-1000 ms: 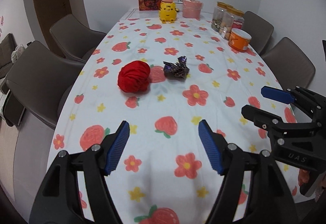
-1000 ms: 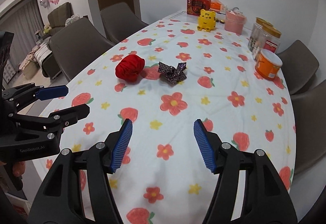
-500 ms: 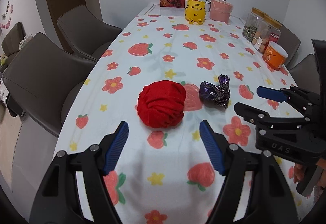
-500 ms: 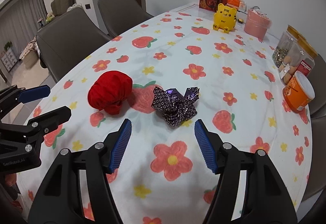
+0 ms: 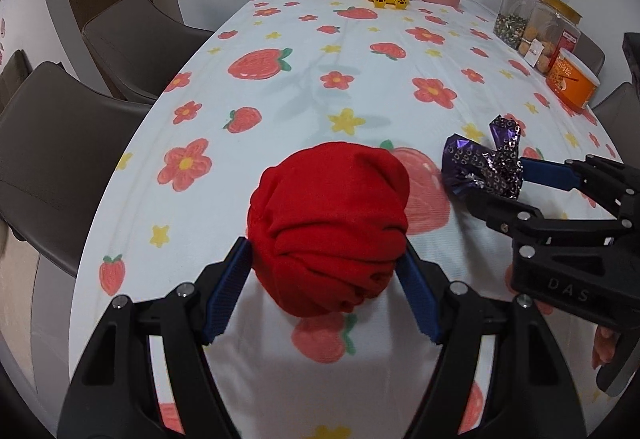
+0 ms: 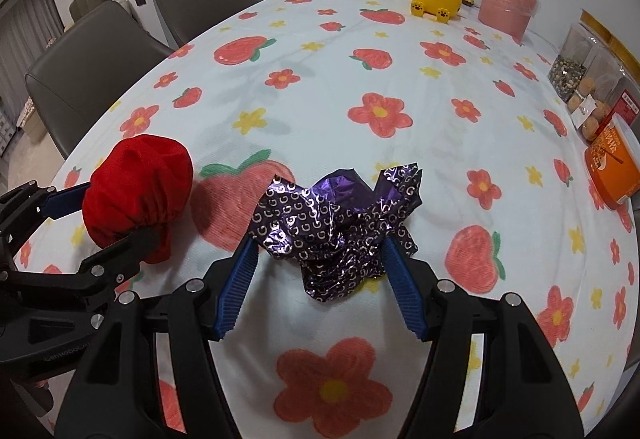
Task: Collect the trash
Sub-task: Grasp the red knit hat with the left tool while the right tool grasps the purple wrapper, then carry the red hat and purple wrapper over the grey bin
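Both hands have swept in fast: the left hand-held gripper now straddles the red fabric ball, jaws spread wide, not yet squeezing, while the right hand-held gripper brackets the crumpled purple wrapper, equally open. Both pieces sit mid-tabletop, side by side. Closing looks like the next call.

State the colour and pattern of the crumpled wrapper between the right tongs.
Shiny purple foil wrapper with small silver ring marks; clearest in the right wrist view.
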